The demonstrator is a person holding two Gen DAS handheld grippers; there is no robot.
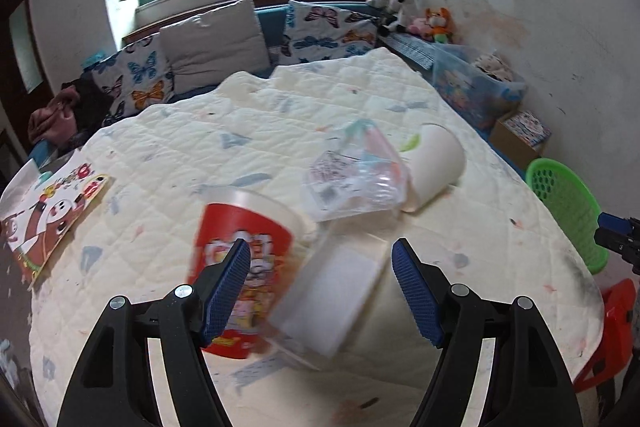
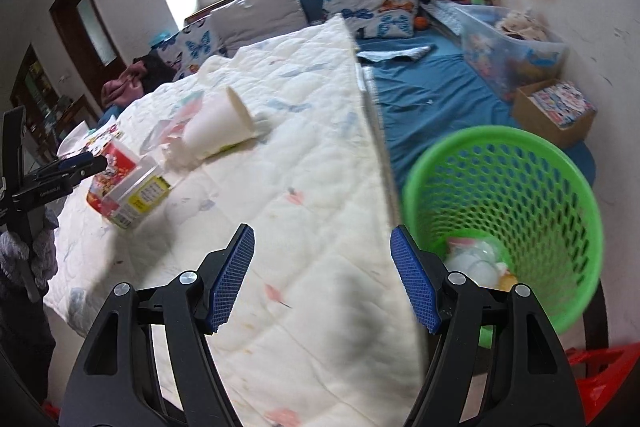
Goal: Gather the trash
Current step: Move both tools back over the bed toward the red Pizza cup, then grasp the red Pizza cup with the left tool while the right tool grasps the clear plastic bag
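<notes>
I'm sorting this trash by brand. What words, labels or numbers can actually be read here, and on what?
None legible.
Red tub: large white lettering, motion-blurred.
Yellow label on clear box: print too small.
Plastic bag: printed text blurred.
Picture sheet: cartoon figures, no readable words.

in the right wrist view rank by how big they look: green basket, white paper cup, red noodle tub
1. green basket, by far the largest, though it also sits nearest the camera
2. white paper cup
3. red noodle tub, partly hidden by a clear box, so its rank against the cup is unsure
</notes>
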